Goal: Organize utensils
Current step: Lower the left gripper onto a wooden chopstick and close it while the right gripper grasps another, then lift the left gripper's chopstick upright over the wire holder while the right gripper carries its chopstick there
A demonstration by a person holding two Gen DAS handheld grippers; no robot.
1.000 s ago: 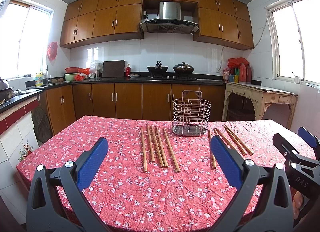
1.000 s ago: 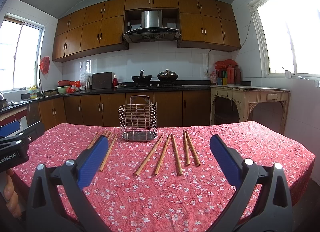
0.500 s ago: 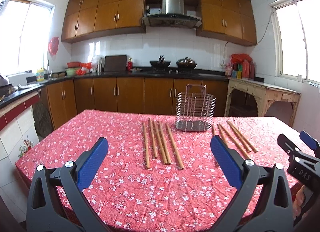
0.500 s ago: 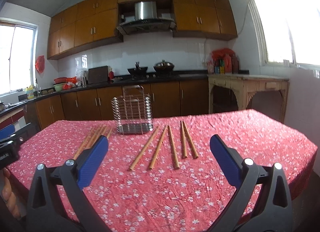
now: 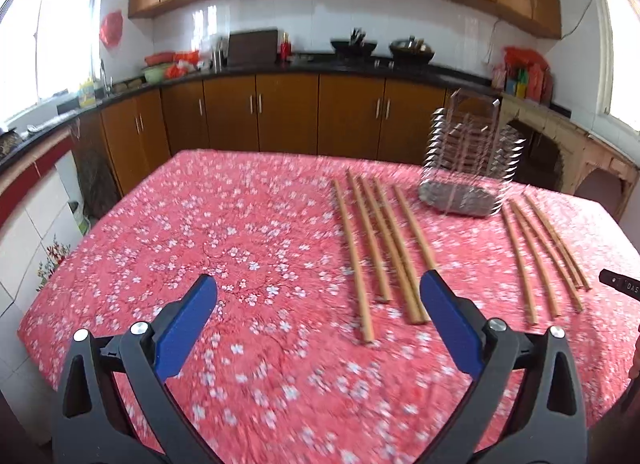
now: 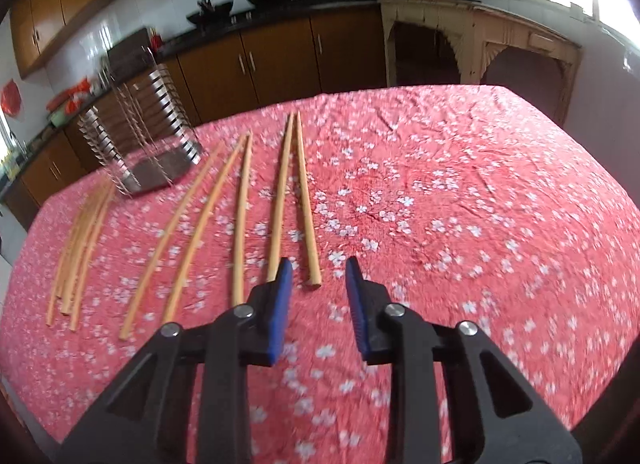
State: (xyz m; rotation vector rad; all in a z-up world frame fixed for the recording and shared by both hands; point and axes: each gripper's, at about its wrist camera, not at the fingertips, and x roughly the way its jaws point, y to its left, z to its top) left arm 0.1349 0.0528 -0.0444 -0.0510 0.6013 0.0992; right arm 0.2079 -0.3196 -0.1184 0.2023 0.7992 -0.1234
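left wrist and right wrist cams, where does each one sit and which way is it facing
Left wrist view: rides the left tongs, jaws wide, angled down across the red tablecloth toward the five chopsticks and wire holder; the other tool's black tip shows at the right edge.
Right wrist view: rides the right tongs, jaws narrowed but empty, low over the rightmost chopstick.
Shared: holder, tablecloth, both chopstick groups.

My tongs are black with bright blue pads (image 5: 186,330) on both the left tongs (image 5: 318,304) and right tongs (image 6: 316,296). The bench cloth (image 6: 460,203) is red-pink with little white blossoms all over. Chopsticks (image 6: 276,203) are light tan wood, the rack (image 6: 140,135) shiny silver, cabinets (image 5: 288,111) orange-brown.
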